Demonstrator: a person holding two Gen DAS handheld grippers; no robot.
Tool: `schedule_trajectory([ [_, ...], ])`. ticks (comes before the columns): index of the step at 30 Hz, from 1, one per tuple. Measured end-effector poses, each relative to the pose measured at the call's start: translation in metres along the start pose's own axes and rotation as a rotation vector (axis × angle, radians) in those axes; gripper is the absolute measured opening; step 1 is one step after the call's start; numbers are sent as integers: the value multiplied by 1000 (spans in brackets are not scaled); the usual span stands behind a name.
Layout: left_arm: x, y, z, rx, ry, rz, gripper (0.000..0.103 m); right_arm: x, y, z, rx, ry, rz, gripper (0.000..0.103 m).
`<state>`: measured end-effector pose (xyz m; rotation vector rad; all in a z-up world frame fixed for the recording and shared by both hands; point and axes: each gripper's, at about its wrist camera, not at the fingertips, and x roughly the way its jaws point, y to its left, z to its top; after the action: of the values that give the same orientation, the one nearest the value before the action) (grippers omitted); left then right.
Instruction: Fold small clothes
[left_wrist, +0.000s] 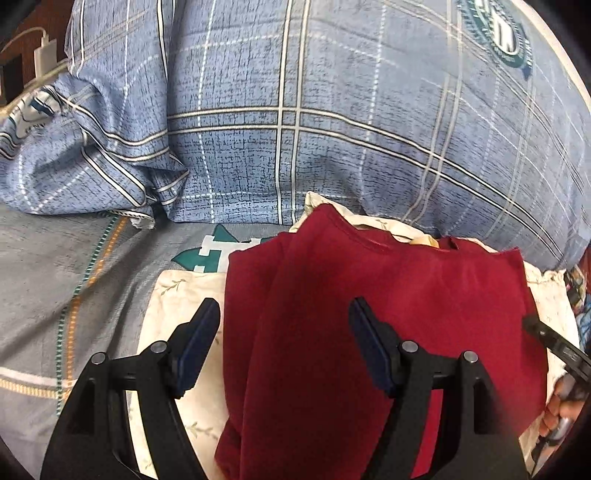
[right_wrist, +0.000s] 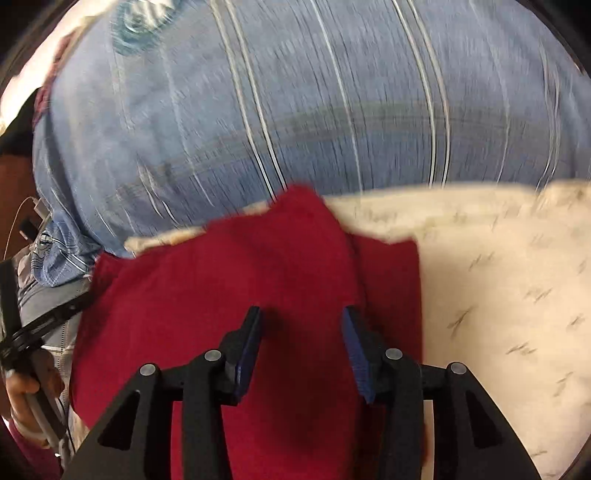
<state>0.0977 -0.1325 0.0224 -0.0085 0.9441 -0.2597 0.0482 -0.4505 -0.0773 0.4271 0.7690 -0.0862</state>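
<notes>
At the far left of the left wrist view we see a white charger block with its cable on a dark surface, and below it a rumpled blue plaid pillow. The grey bed sheet spreads beneath, with a dotted orange and green stripe running across it.

Moving right, our left gripper stands with its jaws wide apart. Its left finger hangs over a cream cloth with a sprig pattern, and its right finger hangs over the red garment. The folded left edge of the garment lies between the two, but neither pad presses on it, and we cannot tell whether the tips touch the fabric.

The red garment lies on the cream cloth, its neckline toward the large blue plaid quilt behind it. Part of it looks folded over itself along the left side.

At the right edge of that view, a thin black finger tip reaches in over the garment's edge, with a hand gripping a handle below it.

In the blurred right wrist view, a hand shows at the left edge. Our right gripper hovers over the middle of the red garment, jaws partly open, nothing clamped between the blue pads. The cream cloth fills the right side.
</notes>
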Motion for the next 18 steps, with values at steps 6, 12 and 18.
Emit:
schedule_trajectory([
  [6,-16,3,-8,28,-23,19,72,-23,14,2,-19,-51,4,47],
  [12,-16,9,-21,20,-6,12,72,-28,29,17,-33,-101,10,47],
  [18,-22,24,-57,-20,30,7,72,17,28,38,-57,-50,-100,43],
])
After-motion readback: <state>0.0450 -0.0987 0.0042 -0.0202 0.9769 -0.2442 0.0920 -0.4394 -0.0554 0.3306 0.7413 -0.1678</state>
